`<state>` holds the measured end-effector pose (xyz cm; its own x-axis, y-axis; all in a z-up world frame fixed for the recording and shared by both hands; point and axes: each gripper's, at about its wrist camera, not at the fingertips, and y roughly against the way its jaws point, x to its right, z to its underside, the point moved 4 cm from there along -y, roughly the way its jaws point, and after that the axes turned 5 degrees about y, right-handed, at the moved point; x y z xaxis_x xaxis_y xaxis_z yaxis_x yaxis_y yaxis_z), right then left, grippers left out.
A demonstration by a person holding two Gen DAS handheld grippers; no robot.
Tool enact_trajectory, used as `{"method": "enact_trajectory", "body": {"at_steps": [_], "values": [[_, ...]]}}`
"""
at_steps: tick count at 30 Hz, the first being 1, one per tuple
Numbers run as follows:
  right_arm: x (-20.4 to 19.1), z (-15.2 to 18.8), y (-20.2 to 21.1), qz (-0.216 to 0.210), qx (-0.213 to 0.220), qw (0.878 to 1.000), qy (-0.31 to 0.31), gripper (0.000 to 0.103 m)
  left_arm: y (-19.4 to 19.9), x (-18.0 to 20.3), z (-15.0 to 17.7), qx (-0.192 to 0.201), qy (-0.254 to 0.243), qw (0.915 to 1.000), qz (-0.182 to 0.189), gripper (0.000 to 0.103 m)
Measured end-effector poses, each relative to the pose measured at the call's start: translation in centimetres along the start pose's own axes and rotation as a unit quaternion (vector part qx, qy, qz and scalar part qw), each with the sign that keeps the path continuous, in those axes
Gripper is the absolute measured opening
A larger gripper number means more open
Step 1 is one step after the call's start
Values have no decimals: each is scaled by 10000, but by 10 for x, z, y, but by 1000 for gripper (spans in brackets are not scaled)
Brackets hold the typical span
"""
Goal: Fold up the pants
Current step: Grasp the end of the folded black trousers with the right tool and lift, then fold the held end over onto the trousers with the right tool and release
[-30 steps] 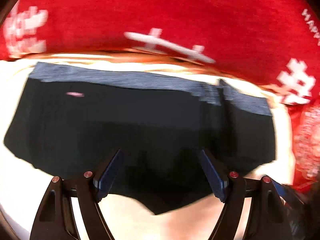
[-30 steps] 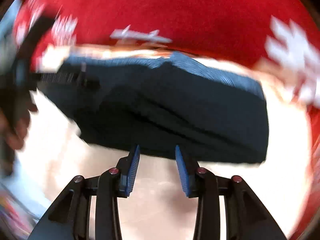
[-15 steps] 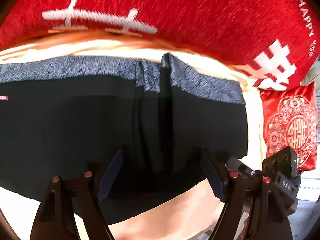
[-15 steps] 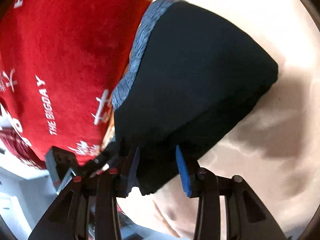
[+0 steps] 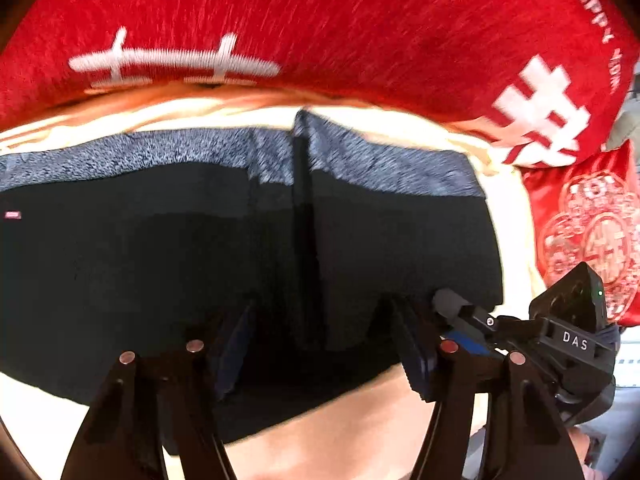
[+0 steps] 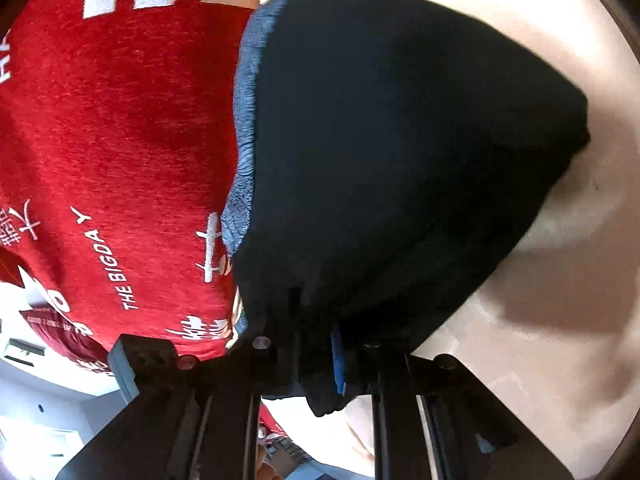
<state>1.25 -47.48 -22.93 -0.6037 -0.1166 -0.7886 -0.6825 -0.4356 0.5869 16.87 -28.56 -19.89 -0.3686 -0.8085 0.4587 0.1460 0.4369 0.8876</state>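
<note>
Left wrist view: black pants (image 5: 168,264) with a heathered grey waistband (image 5: 384,160) lie spread across a pale cream bed sheet (image 5: 360,436), a red blanket with white characters (image 5: 320,28) banked behind them.

Left gripper: the left gripper (image 5: 320,344) hangs low over the near hem, jaws set wide apart and holding nothing; both blue-padded fingers straddle a dark vertical crease where one layer overlaps another.

Right gripper: the right gripper (image 6: 308,364) has its jaws drawn close on a bunched edge of the black cloth, which fills the narrow gap beside the blue pad (image 6: 338,364). In the left wrist view its body, marked DAS, sits at the pants' near right corner (image 5: 460,304).

Right wrist view: the pants (image 6: 400,140) rise from the grip as a dark dome, the far side sagging to the sheet and casting a soft shadow.

Fabric: by its drape and rounded folds it looks soft, light and limp, probably a stretchy knit; it should offer no stiffness to push against and will likely trail and bunch when lifted.

Where to hold: hems and corners look best, taking both layers together; the thicker waistband should give the firmest bite.

Risk: a pinch of only the top layer could let the lower one slide away and skew the fold.

Red cushion: a patterned red cushion (image 5: 588,224) stands at the right, well apart from the work.
</note>
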Motion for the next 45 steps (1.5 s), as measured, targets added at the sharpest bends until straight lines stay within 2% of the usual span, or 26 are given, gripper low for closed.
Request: {"method": "enact_trajectory", "body": {"at_steps": [1, 3, 5, 6, 8, 12, 13, 15, 18, 21, 24, 26, 27, 29, 31, 33, 34, 36, 37, 39, 41, 42, 45], "values": [[-8, 1, 6, 45, -13, 9997, 228, 13, 8, 4, 4, 111, -61, 9999, 22, 67], [-16, 5, 18, 87, -94, 9987, 498, 13, 16, 9, 10, 289, -221, 9992, -175, 67], [-17, 12, 22, 281, -165, 9970, 703, 13, 17, 7, 16, 500, -355, 9965, -567, 67], [-15, 13, 19, 378, -189, 9960, 792, 13, 9, 1, 17, 510, -343, 9948, -807, 67], [-7, 13, 8, 689, -229, 9935, 872, 13, -4, -11, 15, 402, -168, 9940, -1006, 67], [5, 9, -8, 878, -323, 9914, 914, 19, -5, -23, 12, 486, 126, 9940, -971, 76], [2, 9, -7, 841, -412, 9909, 965, 24, 0, -23, 12, 536, 113, 9933, -1018, 76], [-5, 14, 0, 943, -648, 9850, 1291, 36, 11, -23, 11, 598, 83, 9920, -1112, 76], [-26, 24, 29, 992, -904, 9679, 2126, 38, 30, -17, 6, 662, -61, 9912, -1141, 76], [-50, 5, 70, 1081, -500, 9497, 2896, 40, 35, 1, -7, 676, -300, 9910, -1114, 76], [-58, -42, 87, 1598, 42, 9362, 3130, 51, 23, 23, -21, 709, -458, 9908, -1060, 76], [-55, -71, 85, 2120, 228, 9218, 3238, 51, 10, 36, -27, 688, -540, 9902, -1092, 76], [-53, -86, 79, 2194, 217, 9207, 3219, 51, -1, 45, -30, 661, -591, 9898, -1112, 76], [-44, -106, 69, 2125, 94, 9289, 3032, 51, -16, 52, -30, 644, -668, 9890, -1149, 76], [-35, -123, 50, 1844, -153, 9434, 2754, 51, -33, 54, -27, 589, -703, 9870, -1320, 76], [-21, -132, 36, 1720, -400, 9515, 2518, 50, -41, 50, -24, 533, -679, 9859, -1431, 76], [-10, -137, 26, 1616, -591, 9585, 2272, 41, -46, 46, -22, 488, -663, 9850, -1519, 76], [-5, -139, 21, 1475, -631, 9675, 1953, 36, -47, 39, -20, 453, -621, 9831, -1662, 76], [-10, -134, 21, 1461, -645, 9673, 1971, 34, -46, 33, -19, 398, -522, 9855, -1566, 76], [-21, -125, 27, 1614, -662, 9558, 2366, 33, -45, 26, -18, 375, -438, 9876, -1461, 76], [-26, -117, 26, 2168, -683, 9317, 2834, 34, -45, 27, -17, 366, -557, 9862, -1515, 76], [-27, -114, 23, 2335, -700, 9241, 2942, 34, -46, 28, -16, 367, -585, 9855, -1547, 76], [-29, -110, 15, 2676, -527, 9103, 3114, 37, -46, 31, -16, 400, -564, 9844, -1620, 76]]}}
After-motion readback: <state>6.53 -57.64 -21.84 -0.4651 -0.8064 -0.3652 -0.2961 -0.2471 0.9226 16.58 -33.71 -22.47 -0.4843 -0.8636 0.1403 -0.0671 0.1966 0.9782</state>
